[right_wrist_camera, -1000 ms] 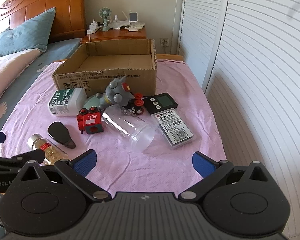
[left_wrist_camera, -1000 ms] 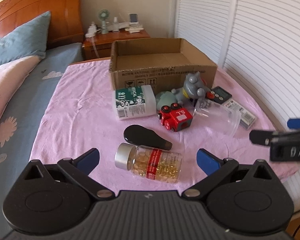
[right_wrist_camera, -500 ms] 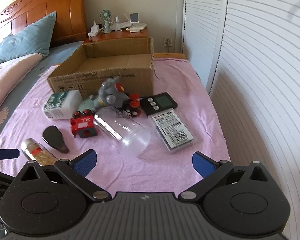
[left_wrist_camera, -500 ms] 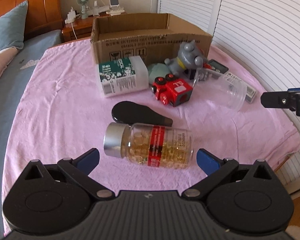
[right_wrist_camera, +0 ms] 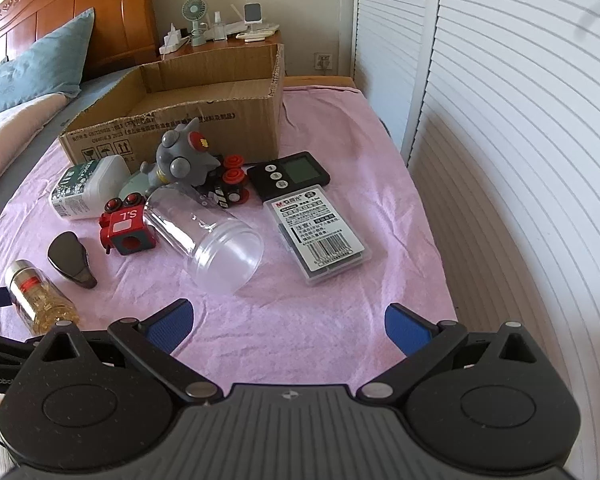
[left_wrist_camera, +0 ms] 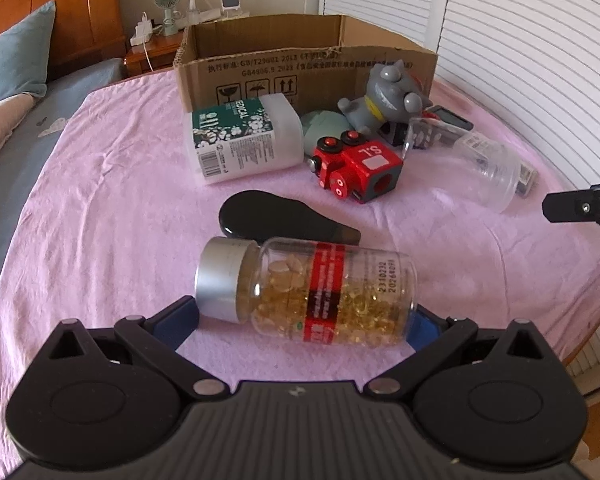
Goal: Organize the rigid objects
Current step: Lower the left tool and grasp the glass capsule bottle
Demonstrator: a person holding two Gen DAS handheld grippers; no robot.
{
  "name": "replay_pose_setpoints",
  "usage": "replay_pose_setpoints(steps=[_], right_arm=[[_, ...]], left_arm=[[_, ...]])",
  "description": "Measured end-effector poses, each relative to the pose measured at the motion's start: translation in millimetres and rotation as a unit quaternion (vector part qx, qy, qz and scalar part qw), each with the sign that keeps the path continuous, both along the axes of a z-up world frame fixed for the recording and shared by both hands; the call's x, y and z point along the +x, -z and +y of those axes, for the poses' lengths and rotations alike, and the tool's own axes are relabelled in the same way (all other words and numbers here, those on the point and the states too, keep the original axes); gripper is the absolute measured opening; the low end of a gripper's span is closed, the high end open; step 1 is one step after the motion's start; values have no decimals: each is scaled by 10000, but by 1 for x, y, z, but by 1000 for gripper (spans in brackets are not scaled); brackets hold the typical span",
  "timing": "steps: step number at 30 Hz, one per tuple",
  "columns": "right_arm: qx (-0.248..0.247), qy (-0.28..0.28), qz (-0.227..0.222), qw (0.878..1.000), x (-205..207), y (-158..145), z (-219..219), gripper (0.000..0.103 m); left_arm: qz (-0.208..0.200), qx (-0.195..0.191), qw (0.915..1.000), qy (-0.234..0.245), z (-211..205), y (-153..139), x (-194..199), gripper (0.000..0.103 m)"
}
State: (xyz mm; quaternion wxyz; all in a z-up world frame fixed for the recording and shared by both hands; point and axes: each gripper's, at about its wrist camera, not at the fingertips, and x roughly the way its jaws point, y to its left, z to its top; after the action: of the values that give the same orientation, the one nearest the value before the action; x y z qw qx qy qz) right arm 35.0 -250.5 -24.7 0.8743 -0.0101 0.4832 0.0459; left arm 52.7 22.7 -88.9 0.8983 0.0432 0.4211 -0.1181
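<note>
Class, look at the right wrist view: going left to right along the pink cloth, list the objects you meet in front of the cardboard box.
Capsule bottle → black paddle-shaped object → red toy train → clear plastic jar → barcoded plastic case.

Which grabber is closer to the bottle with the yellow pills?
Left. The left gripper has its open fingers on either side of the pill bottle. The right gripper hangs off to the bottle's right, above bare cloth.

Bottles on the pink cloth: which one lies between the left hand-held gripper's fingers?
The capsule bottle with silver cap and red label, lying sideways between the open fingers. The white green-labelled bottle and clear jar lie farther off.
</note>
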Motion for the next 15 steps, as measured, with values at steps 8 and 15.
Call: replay_pose_setpoints(steps=[8,15], right_arm=[[26,-218,57,9997,4,7,8,103],[-34,-275,-24,9996,9,4,14,103]], left_arm=[[-50,-99,9999,-103,2,-2,-5,102],[-508,-89,9986,-63,0,-14,-7,100]])
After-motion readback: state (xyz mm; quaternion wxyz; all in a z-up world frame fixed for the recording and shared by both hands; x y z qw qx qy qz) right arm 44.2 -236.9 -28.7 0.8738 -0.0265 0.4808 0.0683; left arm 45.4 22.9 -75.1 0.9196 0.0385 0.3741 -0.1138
